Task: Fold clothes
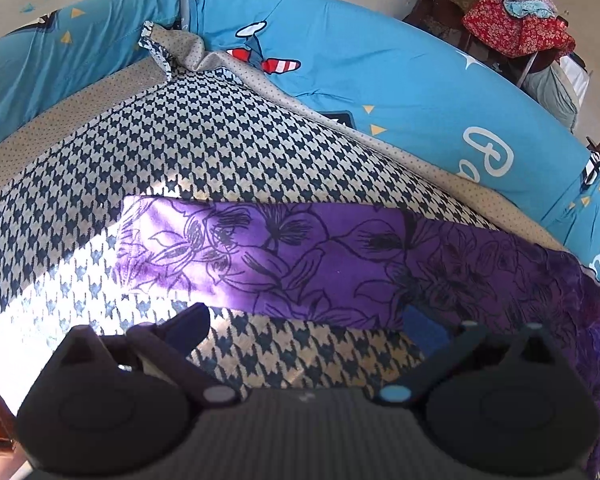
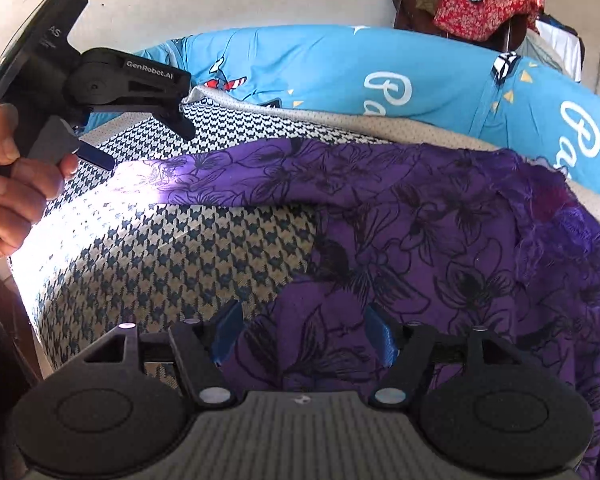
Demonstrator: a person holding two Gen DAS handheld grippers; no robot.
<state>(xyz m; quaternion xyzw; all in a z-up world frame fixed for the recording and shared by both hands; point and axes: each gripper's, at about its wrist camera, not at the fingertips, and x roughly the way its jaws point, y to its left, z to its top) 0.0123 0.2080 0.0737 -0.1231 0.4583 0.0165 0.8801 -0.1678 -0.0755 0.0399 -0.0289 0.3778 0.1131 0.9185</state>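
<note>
A purple garment printed with black flower outlines lies spread on the houndstooth bed cover. One long strip of it reaches left into a sunlit patch. My left gripper stands open just in front of the strip's near edge, with only bed cover between its fingers. In the right wrist view the same gripper is at the upper left, held by a hand, above the strip's sunlit end. My right gripper is open low over the purple garment, with cloth lying between its blue pads but not pinched.
A rolled blue cartoon-print quilt runs along the bed's far side, against a pale wall. A dark chair heaped with red and patterned clothes stands at the back right. The bed's left edge drops off near the hand.
</note>
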